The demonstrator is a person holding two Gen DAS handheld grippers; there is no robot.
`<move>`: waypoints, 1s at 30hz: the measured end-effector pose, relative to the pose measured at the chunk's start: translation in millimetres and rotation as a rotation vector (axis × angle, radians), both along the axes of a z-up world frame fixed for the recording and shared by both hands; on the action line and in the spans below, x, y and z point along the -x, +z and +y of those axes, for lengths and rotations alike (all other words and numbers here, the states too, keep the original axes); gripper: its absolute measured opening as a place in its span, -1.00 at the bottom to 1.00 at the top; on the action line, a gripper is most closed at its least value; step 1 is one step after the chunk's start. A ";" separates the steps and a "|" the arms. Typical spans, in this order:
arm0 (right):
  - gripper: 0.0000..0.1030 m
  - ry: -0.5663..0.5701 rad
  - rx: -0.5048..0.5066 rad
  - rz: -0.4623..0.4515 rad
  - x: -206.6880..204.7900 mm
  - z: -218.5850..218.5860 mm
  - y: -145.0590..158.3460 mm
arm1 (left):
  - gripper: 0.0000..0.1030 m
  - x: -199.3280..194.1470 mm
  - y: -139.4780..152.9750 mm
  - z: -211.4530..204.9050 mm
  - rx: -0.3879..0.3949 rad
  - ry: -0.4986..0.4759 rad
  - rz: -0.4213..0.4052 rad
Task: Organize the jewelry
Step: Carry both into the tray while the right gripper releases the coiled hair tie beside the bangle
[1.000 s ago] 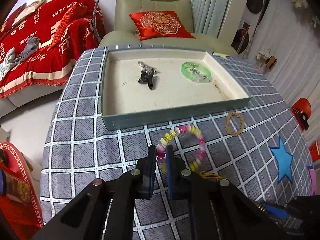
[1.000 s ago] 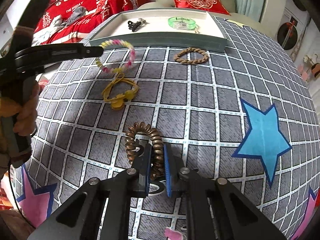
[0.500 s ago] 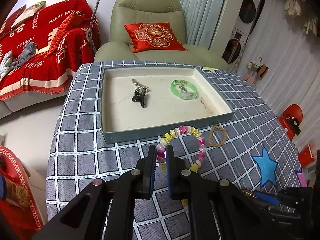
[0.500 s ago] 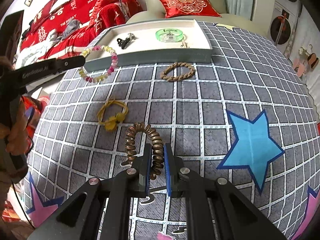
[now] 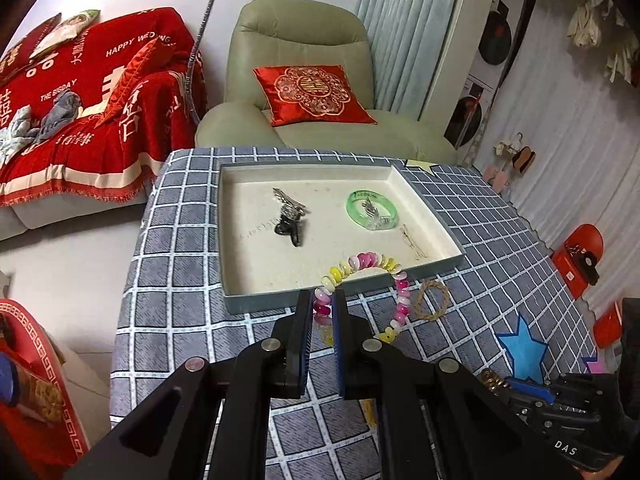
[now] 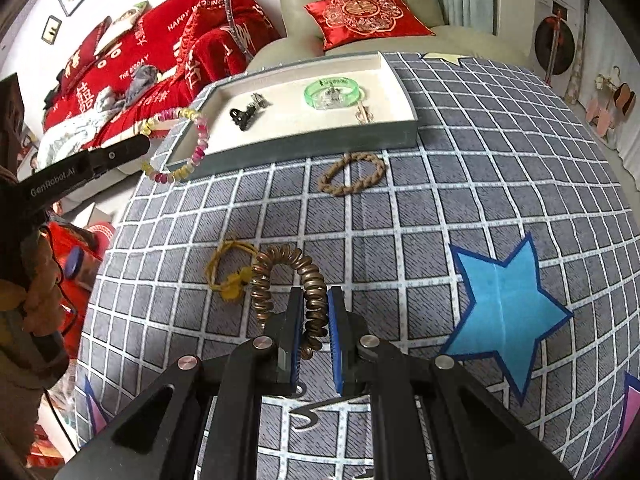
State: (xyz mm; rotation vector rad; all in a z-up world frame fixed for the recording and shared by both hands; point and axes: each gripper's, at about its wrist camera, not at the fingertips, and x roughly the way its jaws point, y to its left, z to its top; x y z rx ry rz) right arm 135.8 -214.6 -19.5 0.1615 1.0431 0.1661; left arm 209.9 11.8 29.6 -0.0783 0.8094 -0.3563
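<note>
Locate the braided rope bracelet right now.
The braided rope bracelet lies flat on the checked tablecloth, just in front of the tray, near its right corner; neither gripper touches it.

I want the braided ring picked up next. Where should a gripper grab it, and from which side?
The braided ring lies flat on the tablecloth, apart from the tray. Probably best to come from above and pinch one arc of the cord, one finger inside the loop, one outside.

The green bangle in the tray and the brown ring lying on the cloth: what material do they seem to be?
Green bangle: probably glossy, see-through plastic or glass; the pale tray shows through.
Brown ring: likely matte twisted cord or rope; its strands look braided.
</note>
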 end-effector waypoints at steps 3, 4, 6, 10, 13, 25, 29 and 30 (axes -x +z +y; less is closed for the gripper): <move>-0.75 0.011 0.003 -0.013 -3.4 3.4 5.3 | -0.51 -0.7 2.2 4.1 -0.003 0.005 -0.006; -0.75 0.012 0.003 -0.016 -4.6 3.9 7.0 | -0.51 -1.1 3.1 5.4 -0.001 0.007 -0.008; -0.75 0.012 0.007 -0.024 -6.5 4.2 9.9 | -0.51 -1.9 4.8 8.6 0.004 0.013 -0.011; -0.74 0.007 0.013 -0.035 -11.2 1.3 14.5 | -0.51 -8.1 6.9 12.5 0.013 0.018 -0.007; -0.75 -0.003 0.019 -0.045 -20.1 -4.3 20.3 | -0.51 -16.3 8.8 12.6 0.007 0.026 -0.013; -0.75 -0.052 -0.027 -0.087 -109.6 -20.8 49.3 | -0.51 -79.6 -1.5 10.2 0.018 0.058 0.053; -0.74 -0.039 -0.004 -0.075 -142.1 -16.1 45.1 | -0.51 -96.1 -15.5 4.2 -0.015 0.044 0.093; -0.75 -0.036 0.002 -0.069 -147.3 -14.3 42.6 | -0.51 -101.0 -19.6 2.7 -0.021 0.040 0.107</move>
